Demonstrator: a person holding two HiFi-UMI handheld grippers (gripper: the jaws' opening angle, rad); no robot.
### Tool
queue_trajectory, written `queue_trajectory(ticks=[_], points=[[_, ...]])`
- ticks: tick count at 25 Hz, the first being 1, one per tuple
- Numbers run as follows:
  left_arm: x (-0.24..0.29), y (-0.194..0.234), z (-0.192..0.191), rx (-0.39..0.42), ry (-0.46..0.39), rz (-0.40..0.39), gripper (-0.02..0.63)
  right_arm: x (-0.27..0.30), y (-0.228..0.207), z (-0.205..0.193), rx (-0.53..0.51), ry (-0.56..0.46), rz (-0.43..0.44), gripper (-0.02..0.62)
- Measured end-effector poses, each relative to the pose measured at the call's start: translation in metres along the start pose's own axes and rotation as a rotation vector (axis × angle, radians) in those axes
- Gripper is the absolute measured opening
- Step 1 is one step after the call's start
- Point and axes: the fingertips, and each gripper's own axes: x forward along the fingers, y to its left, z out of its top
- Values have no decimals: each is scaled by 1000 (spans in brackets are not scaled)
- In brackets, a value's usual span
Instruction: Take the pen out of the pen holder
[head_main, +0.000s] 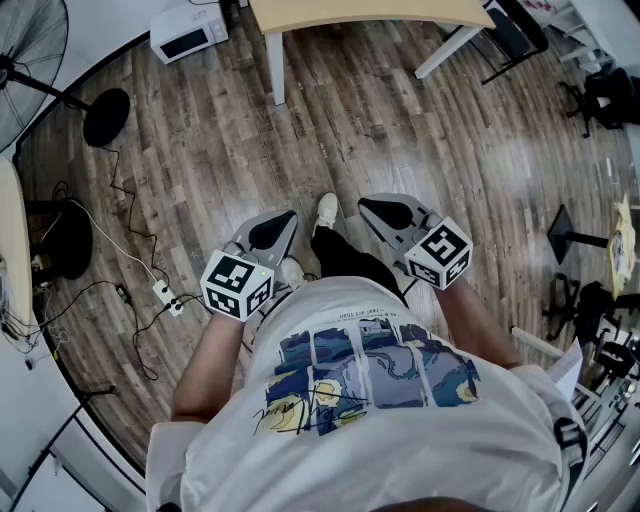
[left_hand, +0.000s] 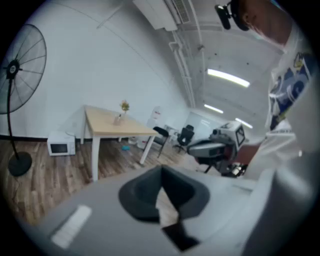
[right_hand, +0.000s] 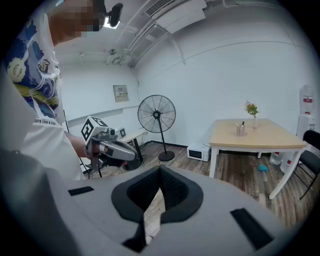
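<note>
A small pen holder (right_hand: 240, 130) with a dark pen (right_hand: 243, 124) standing in it sits on the light wooden table (right_hand: 270, 136), far off across the room, beside a little flower vase (right_hand: 253, 119). The left gripper view shows the same holder (left_hand: 118, 120) as a blurred speck on the table (left_hand: 112, 127). I hold both grippers at waist height above the wooden floor. My left gripper (head_main: 280, 222) is shut with nothing in it. My right gripper (head_main: 375, 207) has its jaw tips together and is empty too. In the head view only the table's near edge (head_main: 370, 12) shows.
A pedestal fan (right_hand: 156, 114) stands by the wall, its base (head_main: 105, 115) at the left. A white microwave (head_main: 187, 30) sits on the floor near a table leg (head_main: 274, 65). A power strip (head_main: 166, 297) with cables lies left of my feet. Office chairs (left_hand: 186, 135) stand beyond the table.
</note>
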Motion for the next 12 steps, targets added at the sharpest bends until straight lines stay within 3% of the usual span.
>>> queue_trajectory(ticks=[12], points=[[120,43,104,81,44,3,8,24,-147,59,10,-78,24,6]])
